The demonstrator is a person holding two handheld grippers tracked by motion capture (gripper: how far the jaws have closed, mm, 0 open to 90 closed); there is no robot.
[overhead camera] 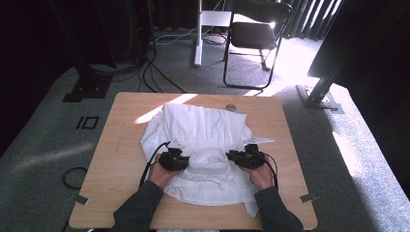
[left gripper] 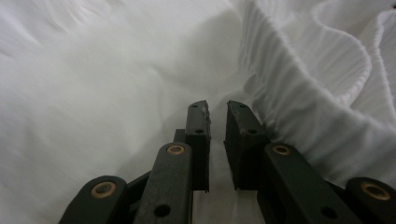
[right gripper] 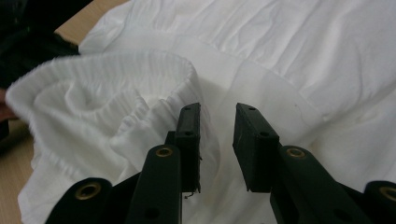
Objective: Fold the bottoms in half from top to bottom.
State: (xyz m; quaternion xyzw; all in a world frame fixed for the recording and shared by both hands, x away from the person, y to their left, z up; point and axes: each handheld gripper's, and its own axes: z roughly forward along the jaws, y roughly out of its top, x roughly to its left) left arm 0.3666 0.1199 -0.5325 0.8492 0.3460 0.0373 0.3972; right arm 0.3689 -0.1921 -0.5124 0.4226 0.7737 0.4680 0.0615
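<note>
You had the left gripper and the right gripper down on the near half of the white garment, which lay spread over the middle of the wooden table, with its ribbed collar bunched up between your 2 hands. In the left gripper view the jaws stood with a narrow gap, cloth lying under them and the ribbed collar just beside the right-hand jaw, but I could not see the pads pressing any fold. In the right gripper view the jaws were spread a little wider, the ribbed collar touching the left-hand jaw and flat cloth showing through the gap. To do this step well, you needed each pair of jaws to take the collar's edge alone, not the layer beneath, and both pinches level with each other. Farther off, the garment's far hem reached toward the small round disc on the table.
</note>
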